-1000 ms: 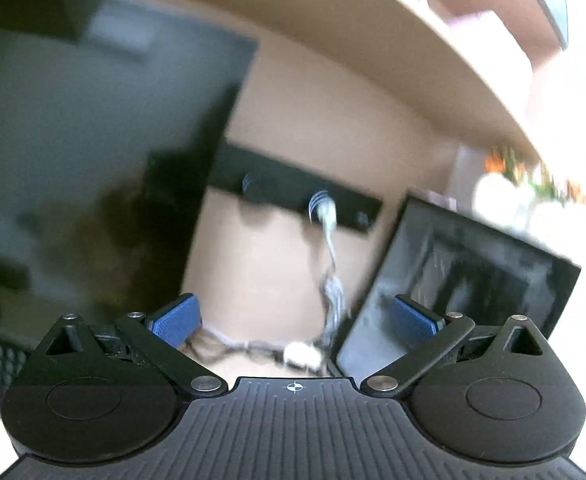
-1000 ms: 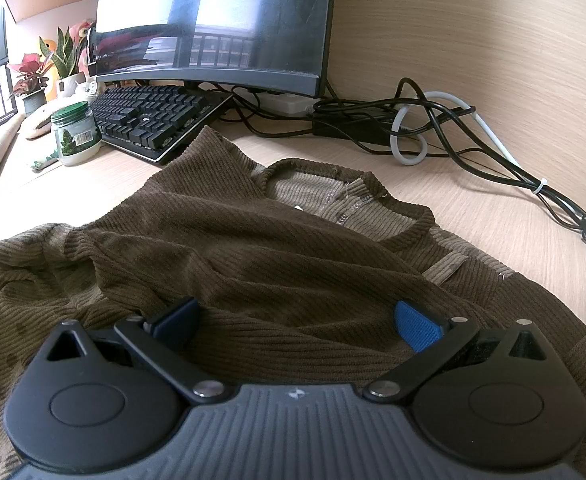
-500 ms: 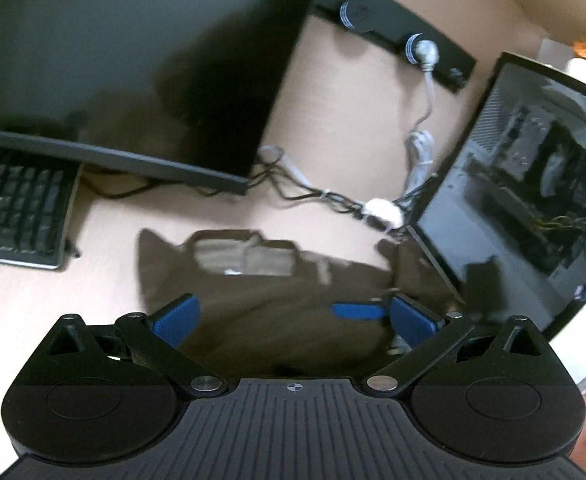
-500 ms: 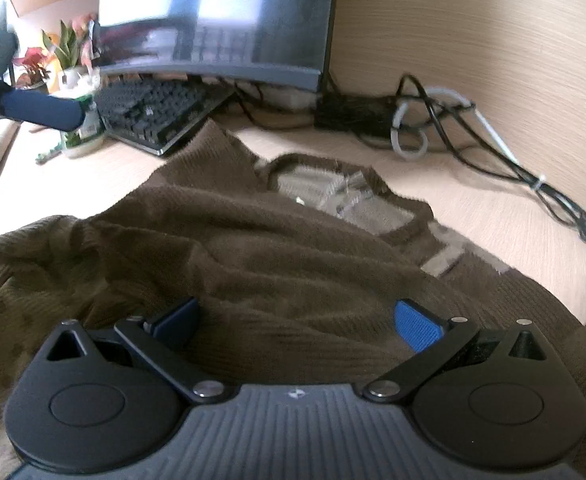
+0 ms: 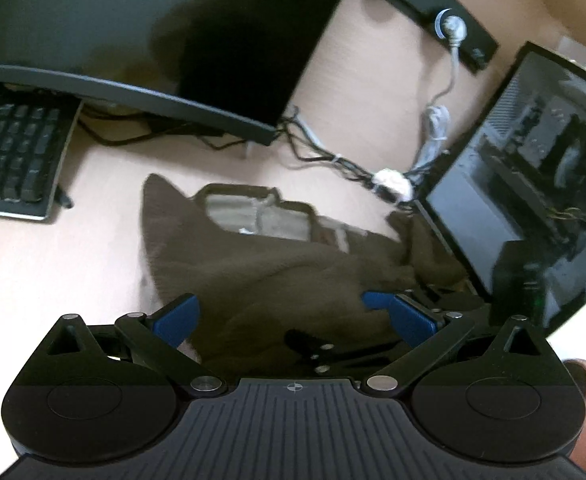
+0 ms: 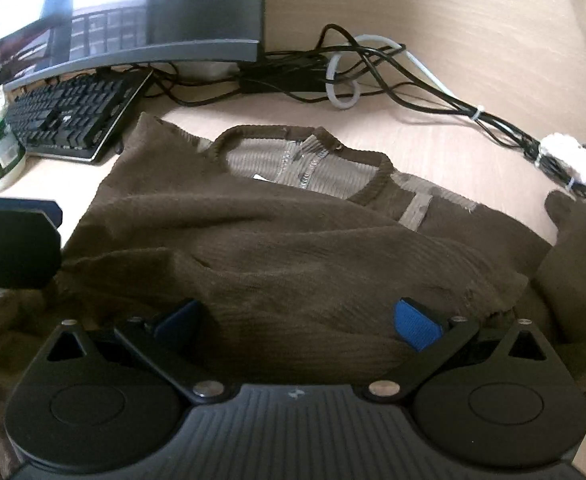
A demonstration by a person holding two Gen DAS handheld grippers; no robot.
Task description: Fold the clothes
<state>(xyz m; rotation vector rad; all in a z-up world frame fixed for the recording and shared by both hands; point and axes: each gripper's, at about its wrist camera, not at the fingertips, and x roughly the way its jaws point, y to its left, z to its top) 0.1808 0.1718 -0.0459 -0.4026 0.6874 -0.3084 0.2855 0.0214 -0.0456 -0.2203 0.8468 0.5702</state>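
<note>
Left wrist view: the left tool point(image 5: 289, 314) hangs wide open above the brown sweater point(image 5: 277, 276) on the table point(image 5: 53, 256) (lining up a grab, I reckon). Right wrist view: the right tool point(image 6: 297, 320) gapes wide too, low over rumpled knit, gripping nothing.
</note>
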